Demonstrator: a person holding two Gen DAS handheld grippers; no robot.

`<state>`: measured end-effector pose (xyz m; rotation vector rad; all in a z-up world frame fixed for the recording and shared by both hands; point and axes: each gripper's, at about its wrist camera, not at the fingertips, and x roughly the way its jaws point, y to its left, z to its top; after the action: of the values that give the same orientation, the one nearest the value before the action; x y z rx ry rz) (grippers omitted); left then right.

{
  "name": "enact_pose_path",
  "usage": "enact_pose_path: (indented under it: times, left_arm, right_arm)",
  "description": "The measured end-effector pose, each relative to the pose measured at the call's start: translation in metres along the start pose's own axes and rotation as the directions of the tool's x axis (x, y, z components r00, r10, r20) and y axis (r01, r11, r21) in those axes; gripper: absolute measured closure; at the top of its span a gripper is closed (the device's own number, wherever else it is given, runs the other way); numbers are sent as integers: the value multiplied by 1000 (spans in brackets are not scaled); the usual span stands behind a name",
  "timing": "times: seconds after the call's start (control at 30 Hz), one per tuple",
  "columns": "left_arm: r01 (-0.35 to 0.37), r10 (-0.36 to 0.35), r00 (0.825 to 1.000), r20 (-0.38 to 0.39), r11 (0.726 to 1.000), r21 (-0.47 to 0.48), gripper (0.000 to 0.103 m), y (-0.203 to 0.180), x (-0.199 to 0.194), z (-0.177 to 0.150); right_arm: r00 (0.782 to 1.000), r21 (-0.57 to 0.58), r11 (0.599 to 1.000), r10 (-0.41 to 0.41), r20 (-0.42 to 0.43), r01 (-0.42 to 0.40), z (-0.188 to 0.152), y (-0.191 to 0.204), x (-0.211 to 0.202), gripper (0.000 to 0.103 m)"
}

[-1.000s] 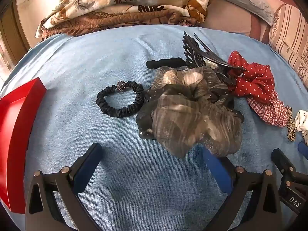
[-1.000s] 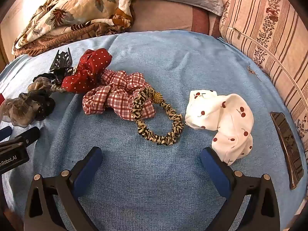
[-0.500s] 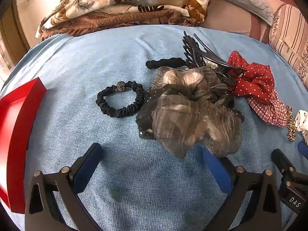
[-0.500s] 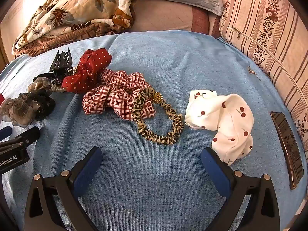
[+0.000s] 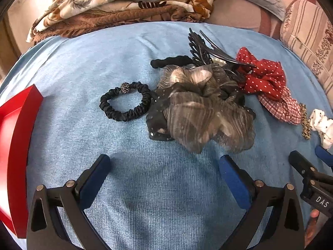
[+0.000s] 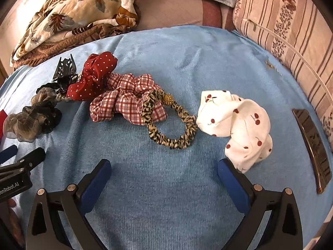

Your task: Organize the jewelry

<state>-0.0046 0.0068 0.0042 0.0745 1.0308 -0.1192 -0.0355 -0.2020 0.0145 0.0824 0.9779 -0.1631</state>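
Both the left gripper (image 5: 164,166) and the right gripper (image 6: 163,166) hover with jaws apart and empty over the blue bed cover (image 5: 87,62). Just ahead of the left lies the sheer grey-brown gauze scrunchie (image 5: 206,112), heaped on a black claw clip (image 5: 199,45) and touching the black beaded hair tie (image 5: 126,101), well apart from the red tray (image 5: 16,125). Pinching that loose gauze could drag its tangled neighbours along or let it slip free.

Right tool (image 6: 164,166) agape — scrunchies (image 6: 235,123) ahead, untouched

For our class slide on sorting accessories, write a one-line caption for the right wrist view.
Open right gripper hovers over a blue cloth before a leopard-print hair tie and cherry-print scrunchie.
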Motion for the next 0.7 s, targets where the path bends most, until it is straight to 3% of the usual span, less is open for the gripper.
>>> enact_pose_path:
  times: [0.17,0.4,0.57,0.7]
  left_arm:
    - [20,-19,1000,-19,999,37,0,0,-5,-1]
    - [-5,9,994,109,999,-37,0,15,-55,-21]
    - [-49,64,969,238,997,-67,0,27,-104,-30]
    - [-98,120,934,335,992,-81,0,39,-142,-44]
  right_arm:
    - [1000,-18,1000,-7,10,7,-3,2,-1,0]
    - [998,-19,999,-39,46,40,-16,4,-16,0]
    - [995,5,998,-60,79,59,-30,4,-34,0]
    - [992,51,998,-39,120,33,-44,1,-55,0]
